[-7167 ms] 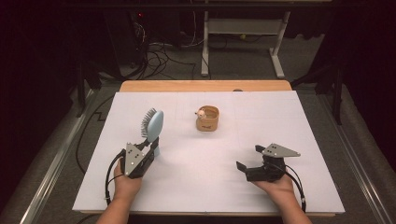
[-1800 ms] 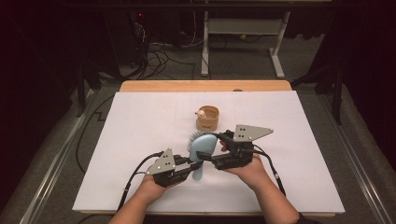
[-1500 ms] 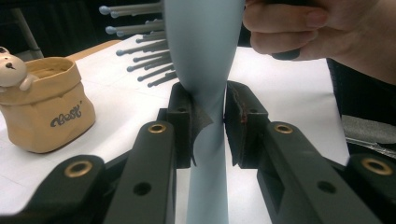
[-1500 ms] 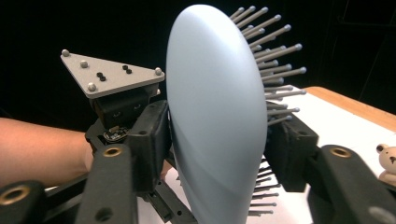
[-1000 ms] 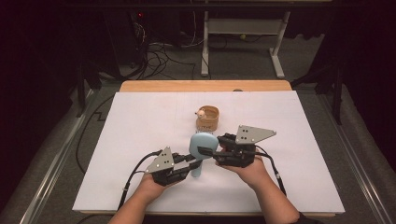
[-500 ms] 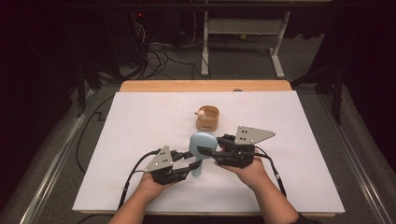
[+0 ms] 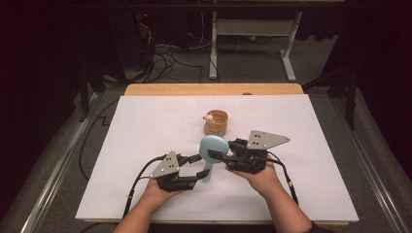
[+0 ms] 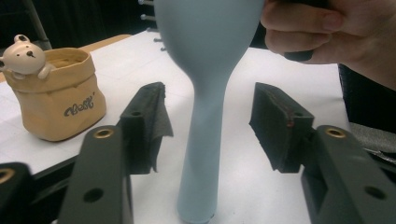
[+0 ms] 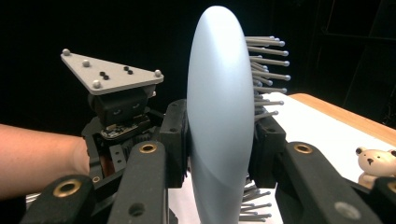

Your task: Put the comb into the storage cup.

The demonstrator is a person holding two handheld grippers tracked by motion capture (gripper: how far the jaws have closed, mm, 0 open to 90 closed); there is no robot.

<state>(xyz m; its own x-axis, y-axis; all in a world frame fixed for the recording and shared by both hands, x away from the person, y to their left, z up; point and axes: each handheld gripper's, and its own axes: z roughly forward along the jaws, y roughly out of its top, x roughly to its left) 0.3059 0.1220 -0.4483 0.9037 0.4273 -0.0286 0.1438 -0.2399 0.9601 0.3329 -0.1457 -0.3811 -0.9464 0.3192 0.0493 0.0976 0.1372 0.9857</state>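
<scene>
A pale blue hairbrush (image 7: 212,150) is held up off the white counter (image 7: 145,126), near its front middle, between the person's two hands. The right hand-held gripper (image 7: 219,156) is clenched on the brush's oval head: in the right gripper view its two black jaws press the head (image 9: 219,116) from both sides, one on the smooth back and the other against the bristle face, with the metal-tipped bristles (image 9: 266,70) sticking out to the right. The left hand-held gripper (image 7: 197,167) is released; in the left gripper view its jaws stand wide apart on either side of the brush's handle (image 8: 201,154), with clear gaps between the pads (image 8: 275,121) and the handle, which runs down between them with its end toward the camera. The right hand (image 8: 336,32) shows at the upper right of that view. Behind the brush, toward the counter's far middle, sits a small tan pot (image 7: 216,123) shaped like a paper bag, with a little cream bear figure (image 8: 24,57) perched on its rim. The pot stands apart from the brush and both grippers.
</scene>
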